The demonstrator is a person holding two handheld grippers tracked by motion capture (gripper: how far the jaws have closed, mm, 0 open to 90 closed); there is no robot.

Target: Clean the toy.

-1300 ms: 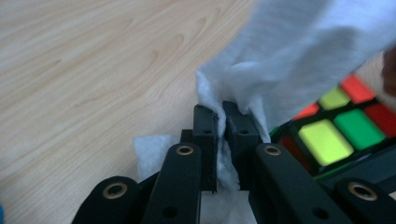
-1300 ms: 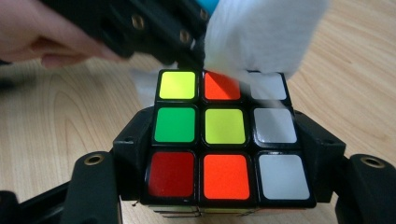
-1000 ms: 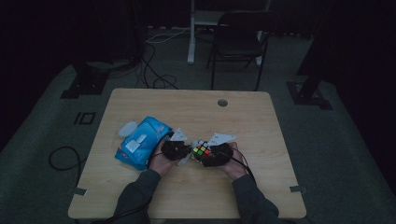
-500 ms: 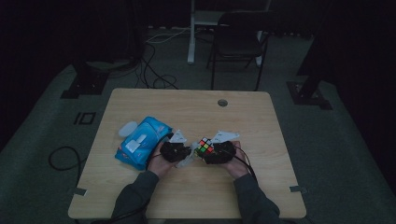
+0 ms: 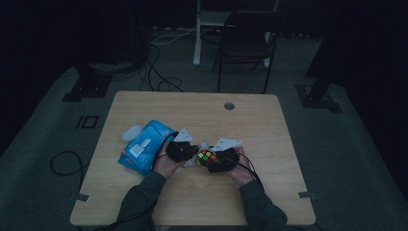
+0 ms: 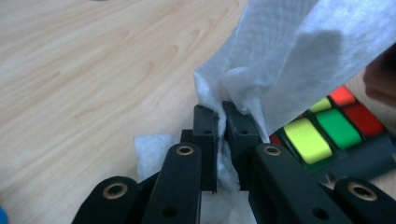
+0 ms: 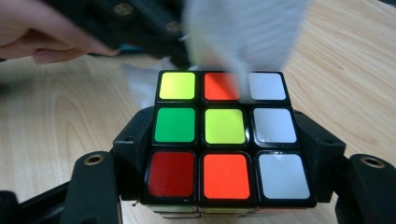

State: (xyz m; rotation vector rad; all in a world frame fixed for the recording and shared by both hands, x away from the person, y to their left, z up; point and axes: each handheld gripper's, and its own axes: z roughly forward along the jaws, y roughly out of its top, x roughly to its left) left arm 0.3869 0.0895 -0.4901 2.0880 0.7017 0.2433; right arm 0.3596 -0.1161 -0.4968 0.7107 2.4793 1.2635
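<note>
Here, we see a scrambled puzzle cube clamped between the jaws of the right gripper, held just above the tabletop near the middle of its near edge. A white wipe drapes over the cube's far row, pinched tight in the closed jaws of the left gripper. Both grippers meet side by side in the person's hands. A blue pack of wipes lies on the tabletop just beside the left gripper, toward the left edge
</note>
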